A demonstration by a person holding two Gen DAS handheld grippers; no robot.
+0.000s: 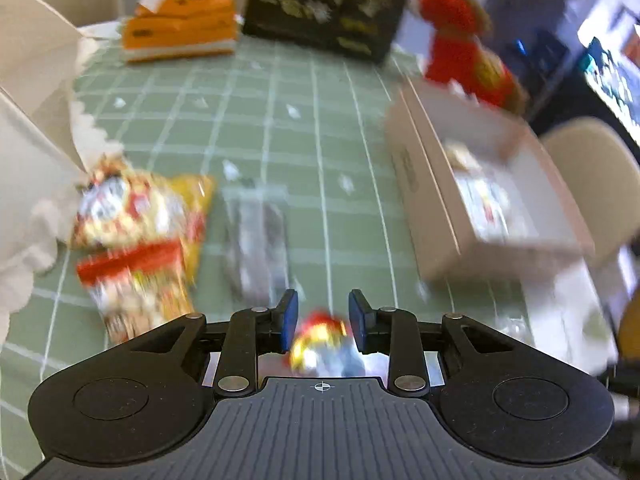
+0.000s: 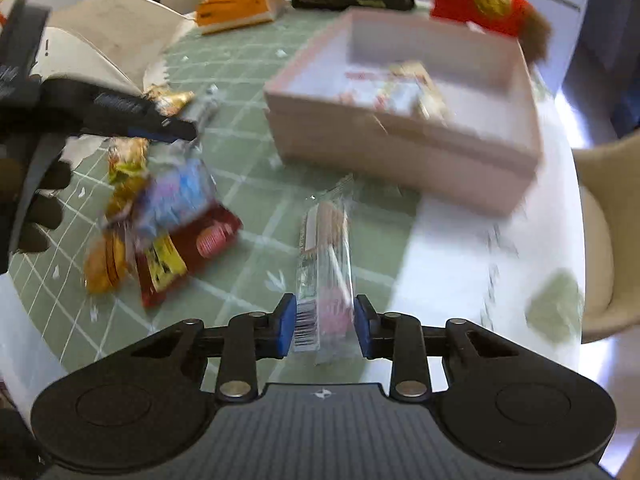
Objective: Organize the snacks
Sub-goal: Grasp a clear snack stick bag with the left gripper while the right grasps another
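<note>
Clear-wrapped snack bar on the green checked tablecloth, long axis running straight ahead from the right gripper, near end lying between its blue pads. Jaws set at about the wrapper's width; whether already pressing, cannot tell through the blur. Pale open box just beyond and to the right of the bar, a few packets already inside. Left of the bar, loose pile of snack packets. Left gripper over that pile, a small red-and-yellow packet between its pads, grip likewise uncertain. Right gripper nearer the box; probable next move a short carry forward and right.
</note>
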